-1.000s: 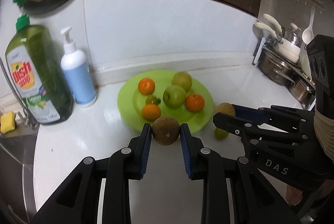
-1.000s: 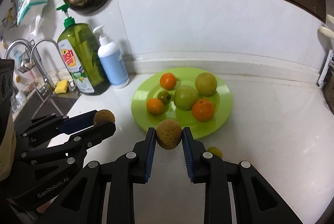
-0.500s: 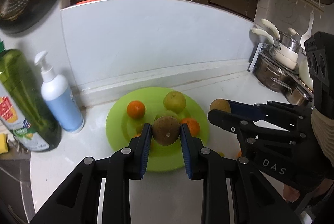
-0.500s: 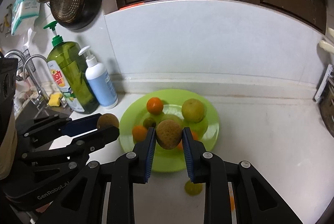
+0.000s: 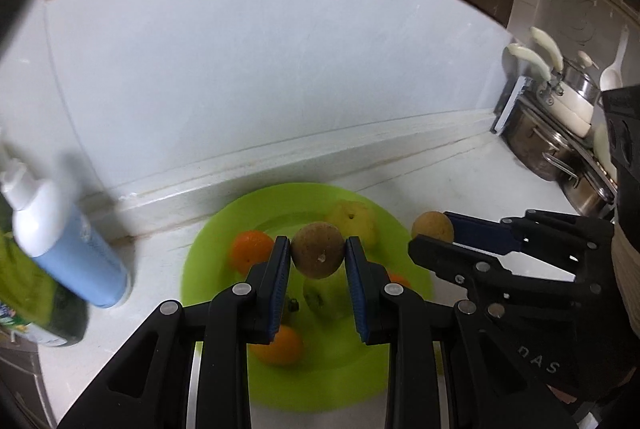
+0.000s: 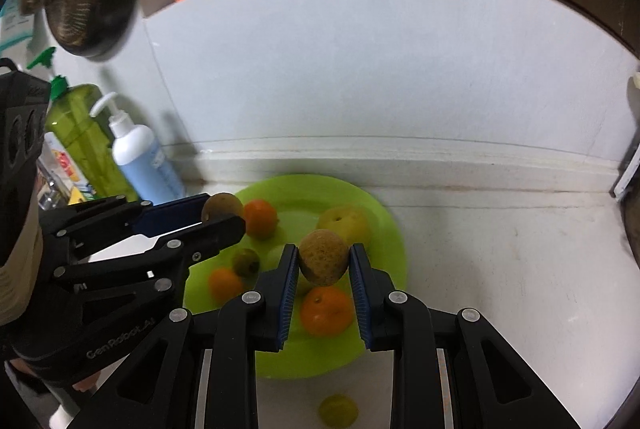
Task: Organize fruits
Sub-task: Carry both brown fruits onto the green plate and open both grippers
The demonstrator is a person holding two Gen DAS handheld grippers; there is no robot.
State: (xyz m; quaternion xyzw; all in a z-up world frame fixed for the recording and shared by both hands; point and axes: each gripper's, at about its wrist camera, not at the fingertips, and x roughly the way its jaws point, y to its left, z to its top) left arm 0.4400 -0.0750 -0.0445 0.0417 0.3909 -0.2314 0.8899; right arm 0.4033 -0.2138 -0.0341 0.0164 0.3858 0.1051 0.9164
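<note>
Lime-green plate [image 5: 352, 357] sat on the white counter [image 6: 500, 269] below both of my grippers, close to the far wall. My left gripper [image 5: 318, 261] was clamped tight on a round brown fruit [image 5: 318, 255], blue pads pressing it from both sides, held in the air over the plate's middle. My right gripper [image 6: 324, 265] did the same with a second brown fruit [image 6: 324, 257], pinched firmly above the plate's right half. On the plate lay three oranges: one at the far left [image 6: 260, 219], one nearer on the left [image 6: 225, 284], one right under my right gripper [image 6: 326, 313]. A yellow-green apple [image 6: 346, 223] rested at the far right of the plate, and a small dark green fruit [image 6: 246, 262] sat between the left oranges. Off the plate, a small lime [image 6: 338, 411] lay on the counter, nearer than the rim. Far left stood a blue pump bottle [image 6: 140, 161] just beside a green dish-soap bottle [image 6: 84, 133].
</note>
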